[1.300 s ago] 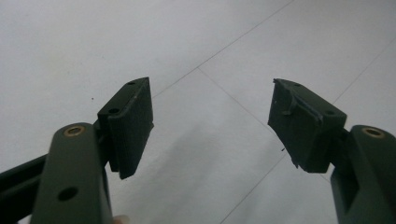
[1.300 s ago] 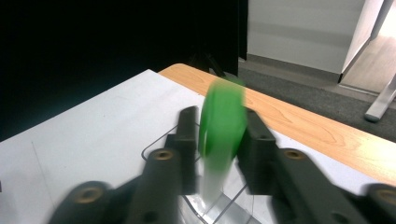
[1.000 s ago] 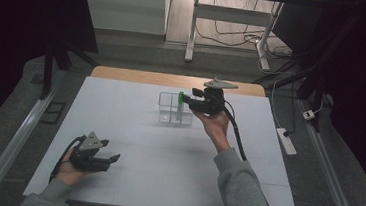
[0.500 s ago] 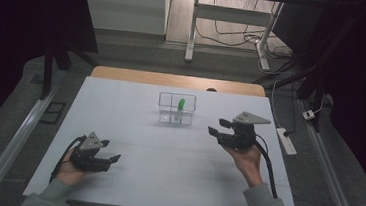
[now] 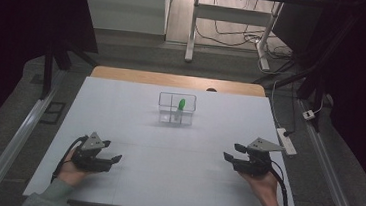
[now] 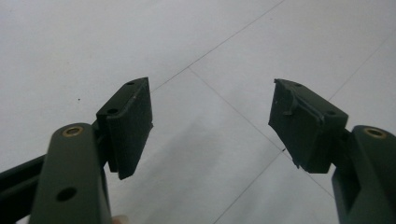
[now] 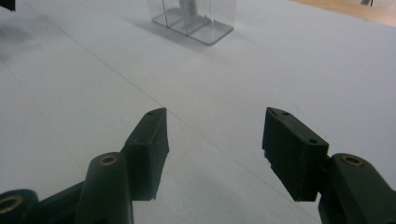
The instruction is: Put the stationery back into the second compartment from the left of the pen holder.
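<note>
A clear plastic box [image 5: 176, 109] with compartments stands at the middle back of the white table [image 5: 177, 147]. A marker with a green cap [image 5: 181, 104] stands upright inside it. My right gripper [image 5: 230, 153] rests open at the table's front right, held in a hand, well away from the box. Its jaws in the right gripper view [image 7: 212, 140] are wide apart and hold nothing; the clear box [image 7: 191, 18] shows far ahead. At the front left sits my left gripper [image 5: 110, 151], also open, and its jaws [image 6: 212, 116] hold nothing above bare table.
A white power strip [image 5: 286, 140] lies at the table's right edge with its cable trailing off. A wooden strip [image 5: 178, 80] runs along the far edge. Metal rails flank both sides of the table. A desk frame and cables stand beyond.
My right gripper has left the green-capped marker in the clear box and drawn back to the front right of the table. The left gripper has stayed put.
</note>
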Tool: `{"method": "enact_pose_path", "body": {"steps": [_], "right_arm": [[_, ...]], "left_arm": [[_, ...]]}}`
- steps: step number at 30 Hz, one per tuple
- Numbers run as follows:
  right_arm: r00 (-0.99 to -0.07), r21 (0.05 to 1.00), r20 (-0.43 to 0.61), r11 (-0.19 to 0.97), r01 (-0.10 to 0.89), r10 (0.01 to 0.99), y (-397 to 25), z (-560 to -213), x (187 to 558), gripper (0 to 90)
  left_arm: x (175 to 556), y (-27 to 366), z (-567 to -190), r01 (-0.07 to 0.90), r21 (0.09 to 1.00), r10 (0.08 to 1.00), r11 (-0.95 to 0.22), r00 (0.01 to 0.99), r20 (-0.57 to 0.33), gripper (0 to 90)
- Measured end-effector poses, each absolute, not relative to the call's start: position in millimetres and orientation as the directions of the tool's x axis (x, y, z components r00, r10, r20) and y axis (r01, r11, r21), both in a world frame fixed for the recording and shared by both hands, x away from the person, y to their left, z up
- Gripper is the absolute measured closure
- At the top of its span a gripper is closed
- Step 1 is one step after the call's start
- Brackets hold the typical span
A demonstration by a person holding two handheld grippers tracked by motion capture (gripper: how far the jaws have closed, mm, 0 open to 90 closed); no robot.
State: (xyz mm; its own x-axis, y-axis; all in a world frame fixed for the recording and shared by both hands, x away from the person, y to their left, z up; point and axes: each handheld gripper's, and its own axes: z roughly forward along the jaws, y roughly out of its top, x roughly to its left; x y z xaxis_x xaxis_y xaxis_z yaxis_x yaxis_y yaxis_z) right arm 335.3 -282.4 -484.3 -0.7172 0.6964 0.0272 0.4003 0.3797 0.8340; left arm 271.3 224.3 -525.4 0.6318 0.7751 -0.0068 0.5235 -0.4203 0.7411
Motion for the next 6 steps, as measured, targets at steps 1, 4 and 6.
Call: {"method": "enact_pose_path", "body": {"steps": [1, 4, 6], "right_arm": [[-0.718, 0.832, 0.024, 0.383, 0.4, 0.696, -283.2, -485.6, 335.4, 40.2], [-0.722, 0.83, 0.015, 0.394, 0.395, 0.691, -283.6, -486.0, 335.0, 40.2], [-0.726, 0.831, 0.014, 0.395, 0.391, 0.687, -282.8, -486.1, 334.8, 40.0]], "left_arm": [[271.4, 223.7, -525.2, 0.523, 0.741, 0.775, -0.421, 0.632, -0.006, 29.7], [271.8, 222.9, -525.5, 0.522, 0.74, 0.772, -0.424, 0.635, -0.005, 29.7], [272.0, 223.3, -525.6, 0.523, 0.739, 0.773, -0.424, 0.634, -0.005, 29.7]]}}
